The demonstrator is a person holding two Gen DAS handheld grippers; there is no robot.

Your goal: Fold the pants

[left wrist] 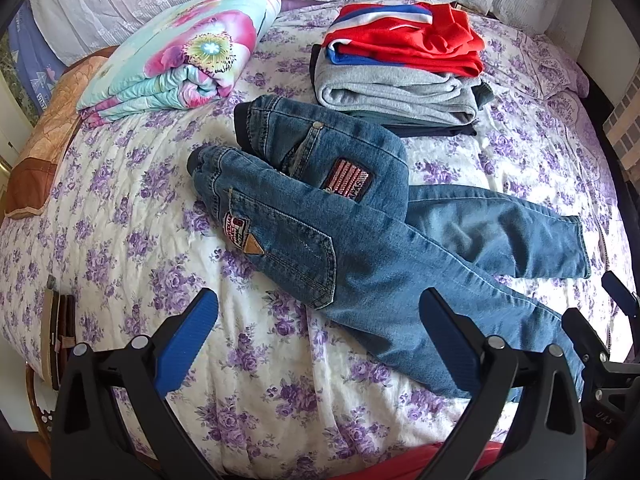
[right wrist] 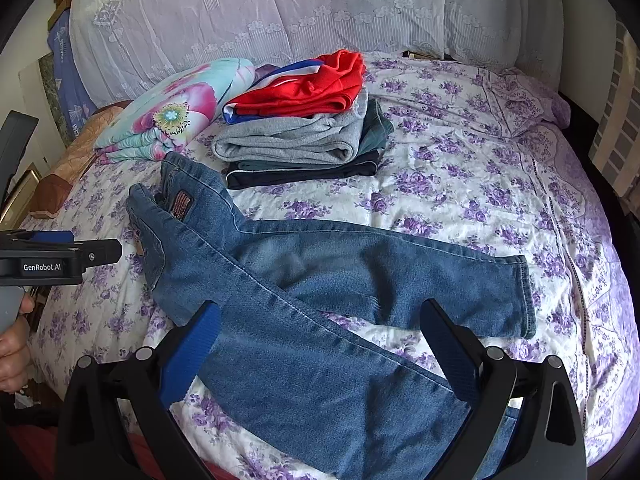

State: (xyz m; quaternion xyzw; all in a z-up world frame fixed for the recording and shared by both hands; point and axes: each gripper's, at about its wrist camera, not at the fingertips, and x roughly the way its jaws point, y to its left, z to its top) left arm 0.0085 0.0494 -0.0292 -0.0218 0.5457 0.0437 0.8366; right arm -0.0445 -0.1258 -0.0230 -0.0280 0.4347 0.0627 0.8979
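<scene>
A pair of small blue jeans [left wrist: 360, 240] [right wrist: 320, 280] lies unfolded on the floral bedspread, waistband towards the far left and two legs splayed towards the near right. Patches show near the pockets. My left gripper [left wrist: 316, 320] hovers open above the near leg and the hip, holding nothing. My right gripper [right wrist: 318, 332] is open over the near leg, its blue pads on either side of the denim without closing on it. The left gripper's body [right wrist: 52, 258] shows at the left edge of the right wrist view, with a hand below it.
A stack of folded clothes [left wrist: 400, 68] [right wrist: 304, 128], red on top and grey beneath, sits behind the jeans. A folded flowered quilt [left wrist: 180, 56] [right wrist: 176, 112] lies to its left. Lace-covered pillows [right wrist: 280, 8] line the head of the bed [left wrist: 120, 200].
</scene>
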